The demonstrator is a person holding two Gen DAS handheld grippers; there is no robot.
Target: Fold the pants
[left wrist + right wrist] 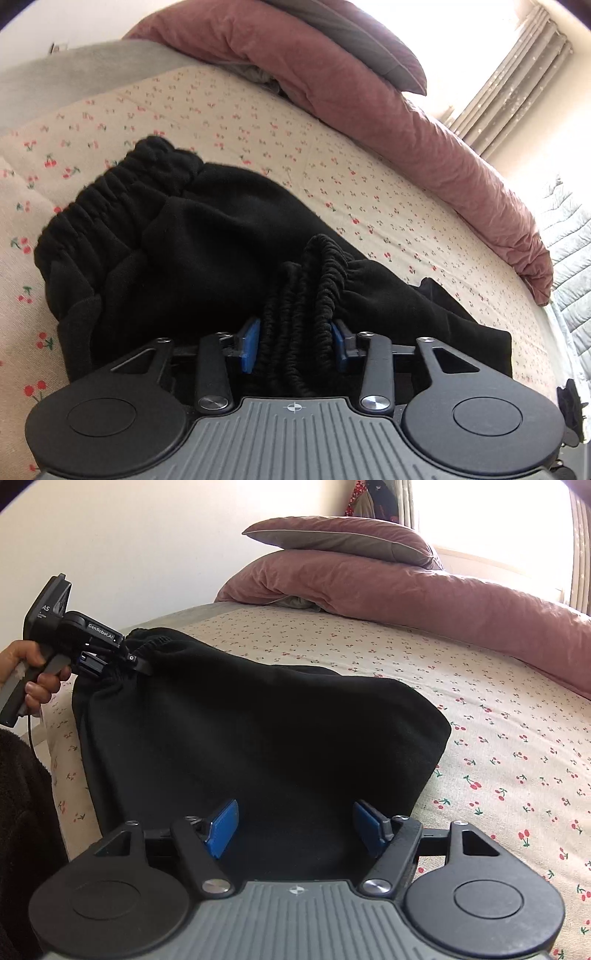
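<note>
Black pants (221,240) lie folded on the cherry-print sheet (258,122), with the gathered waistband (122,192) at the far left. My left gripper (295,343) has its blue pads (251,343) apart, and the bunched elastic cuffs (299,295) sit loosely between them. In the right wrist view the pants (258,738) form a dark mound. A hand (37,672) holds the left gripper (142,664) at the mound's far left corner. My right gripper (295,827) is open over the near edge of the cloth, and its pads (221,827) grip nothing.
A pink duvet (406,590) with a pillow (343,535) on top runs along the far side of the bed. Curtains (517,74) and a bright window are behind it. A grey quilted cover (569,258) shows past the bed's right edge. A dark sleeve (18,812) is at the near left.
</note>
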